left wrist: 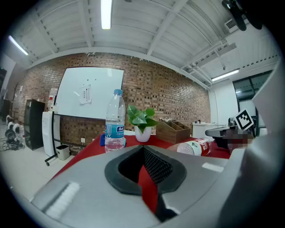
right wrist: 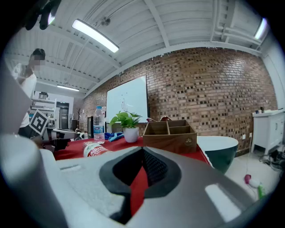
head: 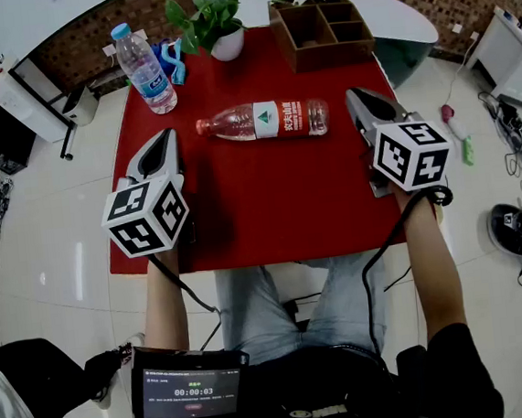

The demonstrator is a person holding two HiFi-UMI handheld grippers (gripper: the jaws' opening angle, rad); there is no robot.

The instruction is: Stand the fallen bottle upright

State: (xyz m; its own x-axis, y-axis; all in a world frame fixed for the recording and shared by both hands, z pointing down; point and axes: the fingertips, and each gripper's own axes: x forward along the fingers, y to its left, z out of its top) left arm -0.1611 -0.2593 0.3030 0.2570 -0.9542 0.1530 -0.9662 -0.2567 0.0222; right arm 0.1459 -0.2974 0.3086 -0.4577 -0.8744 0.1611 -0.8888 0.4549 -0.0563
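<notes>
A clear bottle (head: 262, 121) with a red cap and a red-and-white label lies on its side in the middle of the red table (head: 261, 213), cap toward the left. It also shows in the left gripper view as the fallen bottle (left wrist: 198, 146), and in the right gripper view as the fallen bottle (right wrist: 94, 149). My left gripper (head: 164, 139) rests low over the table's left side, short of the cap, jaws shut and empty. My right gripper (head: 354, 99) sits just right of the bottle's base, also shut with nothing in it. Both point roughly level, away from me.
An upright water bottle (head: 145, 68) with a blue cap stands at the far left corner, a blue object (head: 173, 60) behind it. A potted plant (head: 215, 19) and a wooden organiser box (head: 322, 28) line the far edge. A screen (head: 192, 394) sits at my lap.
</notes>
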